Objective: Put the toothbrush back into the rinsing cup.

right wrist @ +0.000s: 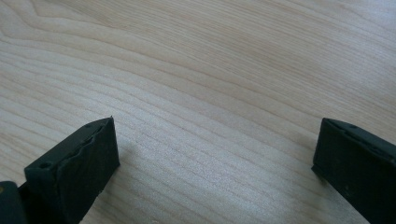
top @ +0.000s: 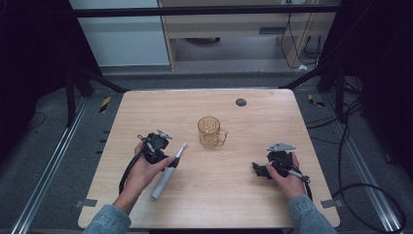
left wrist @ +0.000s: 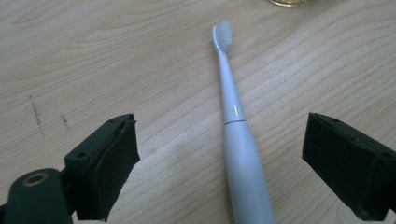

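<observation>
white smooth tapered toothbrush (left wrist: 238, 154) flat on pale woodgrain table (left wrist: 116, 56), bristled head.

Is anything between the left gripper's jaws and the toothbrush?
Nothing visible. The left gripper has its jaws open on either side of the white electric toothbrush, which lies flat on the wooden table, untouched.

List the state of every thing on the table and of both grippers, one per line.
Toothbrush: lying flat on the table, bristles toward the cup, untouched between the left jaws.
Cup: upright, looks empty, handle toward the right.
Left gripper: open, jaws either side of the toothbrush handle.
Right gripper: open, nothing between the jaws.
</observation>
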The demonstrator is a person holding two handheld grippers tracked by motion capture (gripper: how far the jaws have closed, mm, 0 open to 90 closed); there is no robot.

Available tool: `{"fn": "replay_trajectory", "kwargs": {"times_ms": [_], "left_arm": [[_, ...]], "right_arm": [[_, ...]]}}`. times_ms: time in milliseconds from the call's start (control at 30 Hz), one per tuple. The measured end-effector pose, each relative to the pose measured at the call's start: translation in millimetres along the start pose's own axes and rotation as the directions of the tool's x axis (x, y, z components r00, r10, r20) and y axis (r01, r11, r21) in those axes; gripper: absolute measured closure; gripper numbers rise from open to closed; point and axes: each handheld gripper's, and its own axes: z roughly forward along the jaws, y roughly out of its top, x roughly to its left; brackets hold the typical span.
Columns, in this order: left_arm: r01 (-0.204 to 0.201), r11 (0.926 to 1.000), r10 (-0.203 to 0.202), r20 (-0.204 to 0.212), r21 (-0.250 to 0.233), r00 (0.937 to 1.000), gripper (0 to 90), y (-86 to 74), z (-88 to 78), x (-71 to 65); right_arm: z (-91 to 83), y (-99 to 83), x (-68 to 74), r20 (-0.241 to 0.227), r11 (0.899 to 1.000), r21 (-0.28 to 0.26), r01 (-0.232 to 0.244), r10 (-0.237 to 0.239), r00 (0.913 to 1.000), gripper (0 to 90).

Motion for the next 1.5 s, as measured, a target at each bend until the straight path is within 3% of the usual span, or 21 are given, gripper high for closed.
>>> {"fn": "replay_trajectory", "kwargs": {"times_ms": [267, 467, 600, 767, 1133, 1500], "left_arm": [[-0.015, 0.9997, 0.014, 0.034, 0.018, 0.9993, 17.3, 5.3, 9.0, -2.8], [-0.032, 0.9986, 0.03, 0.034, 0.043, 0.999, 23.6, 8.3, 15.7, -5.3], [-0.019, 0.9988, 0.018, 0.036, 0.046, 0.9992, 27.8, 7.0, 21.8, -4.0], [-0.054, 0.9951, 0.052, 0.022, 0.083, 0.9984, 33.3, -0.1, 27.7, -10.5], [-0.013, 0.9942, 0.008, 0.047, 0.107, 0.9989, 40.7, -8.7, 39.0, -8.8], [-0.012, 0.9941, 0.006, 0.054, 0.108, 0.9985, 46.0, -8.3, 40.2, -7.9]], "right_arm": [[0.0, 0.0, 0.0, 0.0, 1.0, 0.0, 0.0, 0.0, 1.0, 0.3], [0.0, 0.0, 0.0, -0.001, 1.0, 0.0, 0.0, 0.0, 1.0, 0.3], [0.0, 0.0, 0.0, -0.001, 1.0, 0.0, 0.0, 0.0, 1.0, 0.3], [0.0, 0.0, 0.0, 0.0, 1.0, 0.0, 0.0, 0.0, 1.0, 0.3], [0.0, 0.0, 0.0, 0.0, 1.0, 0.0, 0.0, 0.0, 1.0, 0.3], [0.0, 0.0, 0.0, -0.001, 1.0, 0.0, 0.0, 0.0, 1.0, 0.3]]}}
